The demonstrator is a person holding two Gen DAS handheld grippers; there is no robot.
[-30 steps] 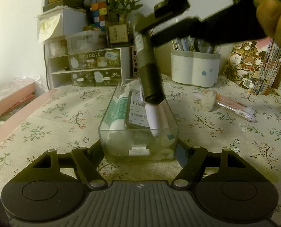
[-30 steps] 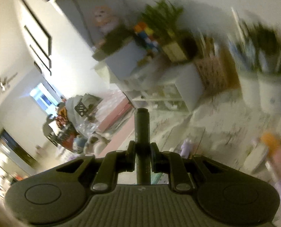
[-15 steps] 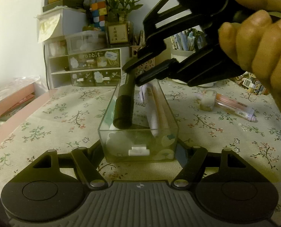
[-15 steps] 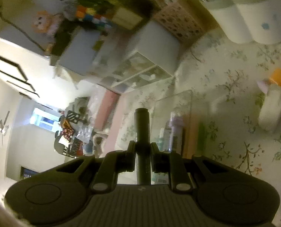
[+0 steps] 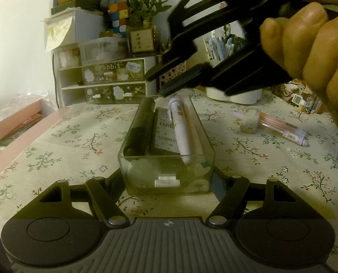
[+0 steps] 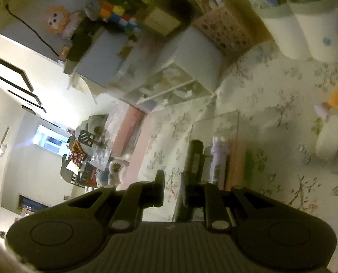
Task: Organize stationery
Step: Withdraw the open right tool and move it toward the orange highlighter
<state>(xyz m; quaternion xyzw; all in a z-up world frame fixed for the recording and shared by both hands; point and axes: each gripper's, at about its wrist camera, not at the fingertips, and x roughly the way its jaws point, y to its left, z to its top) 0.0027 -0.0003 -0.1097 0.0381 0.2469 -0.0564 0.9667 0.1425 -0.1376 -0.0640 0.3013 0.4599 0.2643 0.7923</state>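
Observation:
A clear rectangular box (image 5: 166, 175) stands on the flowered cloth, gripped at its near end between my left gripper's (image 5: 166, 182) fingers. Inside lie a black marker (image 5: 139, 132) along the left wall, a lilac pen (image 5: 180, 127) and a dark flat pack. My right gripper (image 5: 160, 84) hovers open and empty just above the box's far end. In the right wrist view the open right gripper (image 6: 172, 188) looks down on the black marker (image 6: 195, 157) and lilac pen (image 6: 218, 157) in the box (image 6: 214, 122).
A small white-capped item (image 5: 248, 119) and an orange-pink pen (image 5: 282, 129) lie on the cloth to the right of the box. A white pen holder (image 5: 235, 93), a drawer unit (image 5: 105, 84) and books stand at the back. The table's pink edge runs along the left.
My right gripper lowered the black marker into the box, opened and let it go. The marker now lies along the box's left side. The left gripper has not moved.

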